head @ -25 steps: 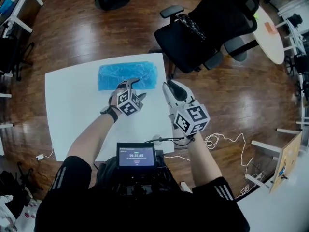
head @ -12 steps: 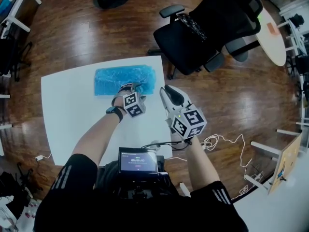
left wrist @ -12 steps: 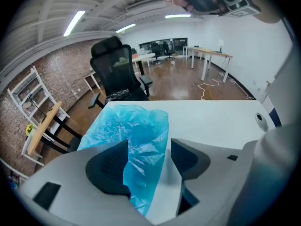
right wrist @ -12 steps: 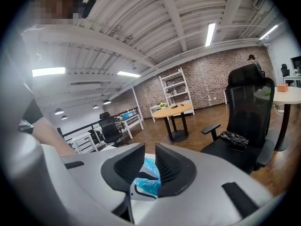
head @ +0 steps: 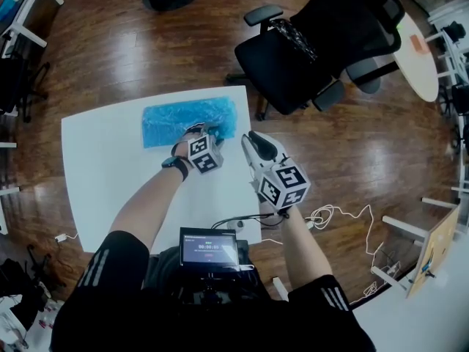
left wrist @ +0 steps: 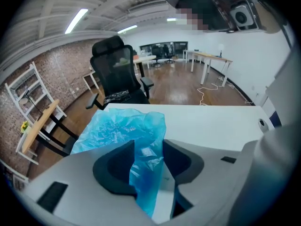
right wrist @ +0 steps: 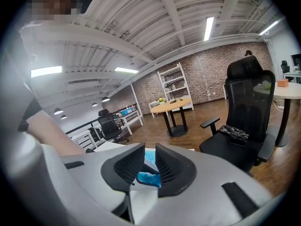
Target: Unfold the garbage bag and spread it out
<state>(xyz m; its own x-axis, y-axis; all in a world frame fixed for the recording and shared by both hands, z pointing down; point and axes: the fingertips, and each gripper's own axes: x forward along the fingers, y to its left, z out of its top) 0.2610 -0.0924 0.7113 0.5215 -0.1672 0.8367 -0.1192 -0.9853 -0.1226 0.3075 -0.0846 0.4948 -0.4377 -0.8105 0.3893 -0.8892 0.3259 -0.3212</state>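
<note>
Blue crinkled plastic garbage bag point(head: 176, 119) is pinched by left tool point(left wrist: 147, 160), not yet unfolded.
Its jaws have just been closing; a raised fold at the bag's near edge is gripped, so opening can probably be started. Right tool point(head: 251, 139) is held barely apart, empty. Bag is laid at far side of white tabletop point(head: 110, 182); black office chair point(head: 308, 50) and wooden floor point(head: 146, 42) are seen beyond.

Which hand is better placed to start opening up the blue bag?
Left. The left gripper is on the bag; its jaws have just been closing with a fold of blue film between them. The right gripper hangs beside the bag's edge, empty.
</note>
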